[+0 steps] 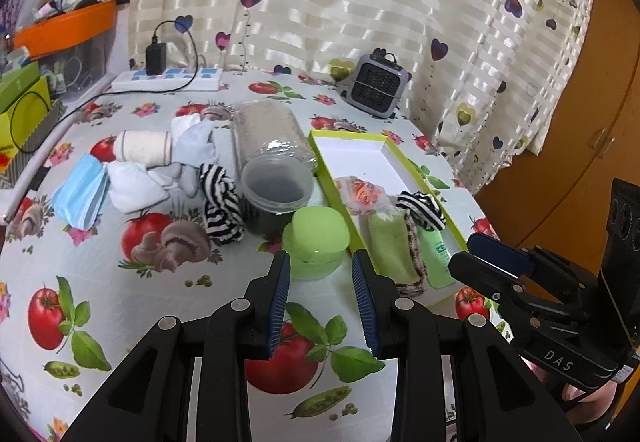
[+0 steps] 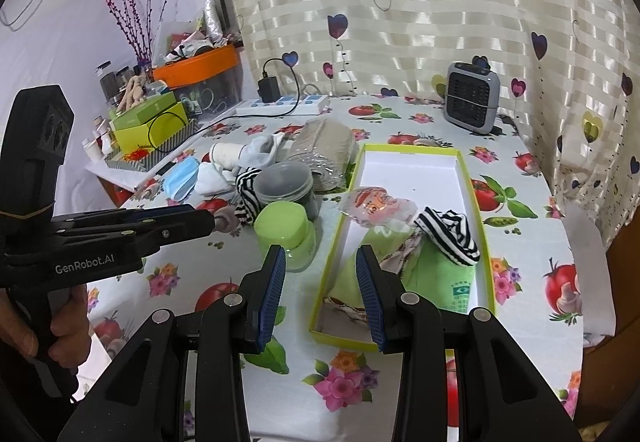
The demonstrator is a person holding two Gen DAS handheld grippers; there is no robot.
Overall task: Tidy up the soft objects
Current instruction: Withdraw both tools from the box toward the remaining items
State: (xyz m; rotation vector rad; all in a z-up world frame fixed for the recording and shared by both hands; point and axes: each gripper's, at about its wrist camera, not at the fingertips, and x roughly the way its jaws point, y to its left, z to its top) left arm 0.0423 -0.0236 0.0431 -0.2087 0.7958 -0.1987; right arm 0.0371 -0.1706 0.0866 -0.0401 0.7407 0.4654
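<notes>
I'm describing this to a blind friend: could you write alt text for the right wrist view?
An open, empty right gripper hovers over a flowery tablecloth, near a green-rimmed box holding a striped sock and green cloth. To its left are a green jar and the left gripper.

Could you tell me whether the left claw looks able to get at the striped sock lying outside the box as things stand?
Probably yes. The left claw is open and empty, and the striped sock lies uncovered on the tablecloth left of the dark jar. The green jar stands just ahead, so the claw should angle left.
</notes>
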